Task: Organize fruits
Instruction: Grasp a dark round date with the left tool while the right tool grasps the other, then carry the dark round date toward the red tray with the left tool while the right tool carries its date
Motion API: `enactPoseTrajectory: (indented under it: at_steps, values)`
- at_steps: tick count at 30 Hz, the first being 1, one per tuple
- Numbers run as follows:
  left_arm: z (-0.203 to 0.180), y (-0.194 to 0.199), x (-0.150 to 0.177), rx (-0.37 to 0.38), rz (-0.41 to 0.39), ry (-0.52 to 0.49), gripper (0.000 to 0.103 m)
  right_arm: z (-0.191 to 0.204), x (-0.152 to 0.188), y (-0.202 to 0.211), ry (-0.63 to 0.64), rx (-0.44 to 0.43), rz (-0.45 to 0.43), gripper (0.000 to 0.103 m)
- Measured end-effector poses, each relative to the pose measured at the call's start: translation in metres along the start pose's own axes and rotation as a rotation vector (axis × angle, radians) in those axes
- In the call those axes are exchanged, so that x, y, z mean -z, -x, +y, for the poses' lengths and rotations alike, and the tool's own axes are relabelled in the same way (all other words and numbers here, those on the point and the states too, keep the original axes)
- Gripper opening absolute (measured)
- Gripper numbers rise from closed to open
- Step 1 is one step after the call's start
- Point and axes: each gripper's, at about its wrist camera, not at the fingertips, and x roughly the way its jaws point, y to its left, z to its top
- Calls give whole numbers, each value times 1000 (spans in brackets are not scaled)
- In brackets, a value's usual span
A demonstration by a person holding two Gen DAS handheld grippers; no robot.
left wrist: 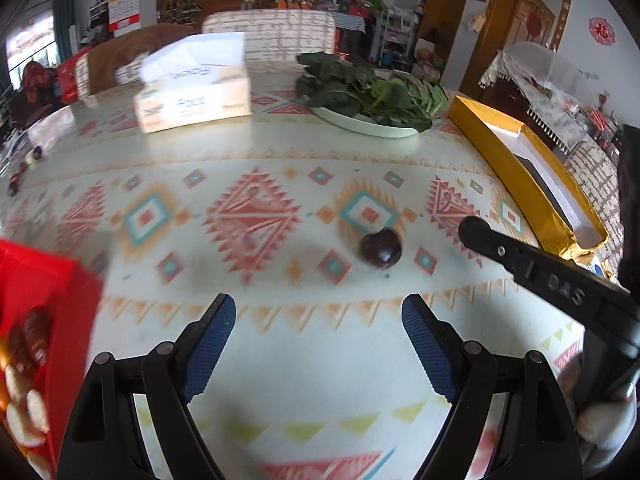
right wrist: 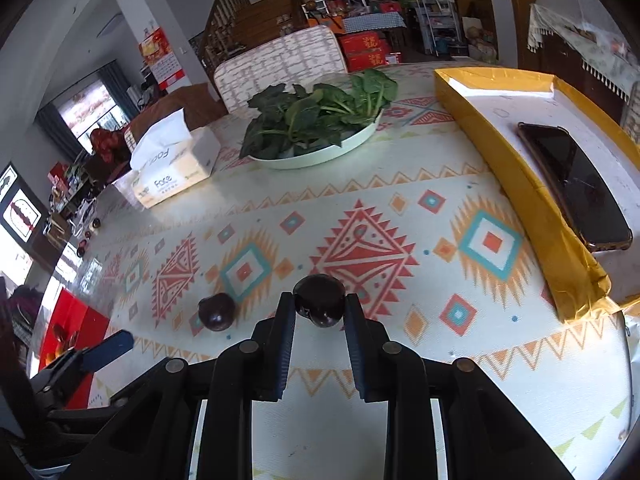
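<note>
A dark plum point(right wrist: 320, 300) sits between the blue pads of my right gripper point(right wrist: 320, 304), which is shut on it just above the patterned tablecloth. A second dark plum point(right wrist: 217, 311) lies on the cloth to its left; the left wrist view shows that plum point(left wrist: 381, 248) ahead and to the right of my left gripper point(left wrist: 318, 312). The left gripper is open with nothing between its fingers. The red box point(left wrist: 44, 320) with fruit inside stands at the left edge. One finger of the right gripper point(left wrist: 520, 264) reaches in from the right.
A plate of leafy greens point(right wrist: 320, 128) and a tissue box point(right wrist: 176, 168) stand at the back of the table. A yellow-rimmed tray point(right wrist: 520, 184) with a phone point(right wrist: 576, 184) lies at the right. Small dark fruits point(left wrist: 24, 168) lie at the far left edge.
</note>
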Motion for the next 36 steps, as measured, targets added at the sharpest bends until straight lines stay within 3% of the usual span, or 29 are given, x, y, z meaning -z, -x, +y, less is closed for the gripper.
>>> enactPoseTrajectory:
  at_steps: [7, 9, 10, 12, 13, 23, 30, 36]
  values:
    - [-24, -26, -18, 1, -6, -44, 83, -5, -3, -1, -25, -28, 15, 27]
    - [-28, -31, -19, -8, -5, -55, 68, -4, -3, -1, -22, -31, 17, 27]
    - [-29, -34, -19, -6, 3, -55, 50, -4, -3, -2, -22, -31, 17, 27]
    - [-32, -33, -18, -5, -9, -69, 37, -4, -3, -2, -20, -30, 21, 27]
    - [-32, -33, -18, 19, -6, -70, 26, -4, -3, -3, -20, -30, 22, 28]
    - [-4, 19, 3, 22, -65, -12, 26, 8, 1, -1, 19, -28, 11, 27]
    - [40, 56, 34, 28, -86, 124, 26, 32, 10, 1, 122, 35, -20, 27]
    - [65, 81, 60, -15, -122, 183, 26, 53, 17, 5, 197, 108, -53, 27]
